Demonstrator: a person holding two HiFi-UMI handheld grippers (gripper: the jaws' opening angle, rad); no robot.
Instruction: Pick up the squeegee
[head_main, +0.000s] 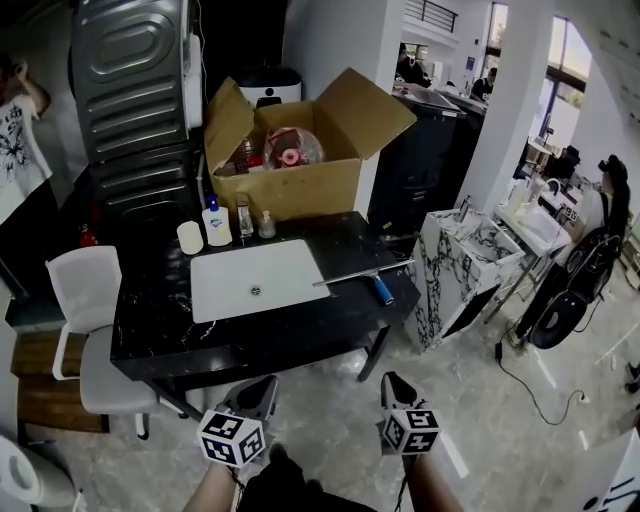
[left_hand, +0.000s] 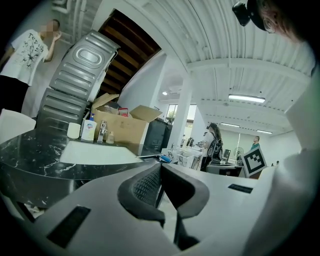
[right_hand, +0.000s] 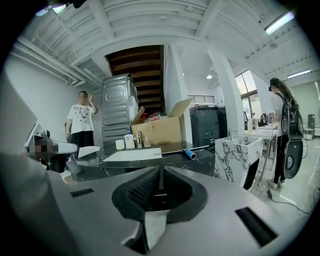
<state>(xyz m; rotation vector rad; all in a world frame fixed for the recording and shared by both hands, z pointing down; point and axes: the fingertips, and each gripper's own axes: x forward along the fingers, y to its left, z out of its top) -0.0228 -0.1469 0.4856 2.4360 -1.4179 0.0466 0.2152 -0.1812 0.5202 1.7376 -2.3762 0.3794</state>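
Worktop (head_main: 300, 322): squeegee (head_main: 360, 277) lies by right edge, blue handle twd front-right corner. Left gripper (head_main: 266, 383) & right gripper (head_main: 393, 379) both closed, empty, well short. Risk: arriving w/ jaws unopened just shoves it off the edge.

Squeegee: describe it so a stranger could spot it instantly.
Find the black marble table before the open cardboard box. The squeegee lies near the table's right edge, beside the white sink. It alone has a long metal blade and blue handle.
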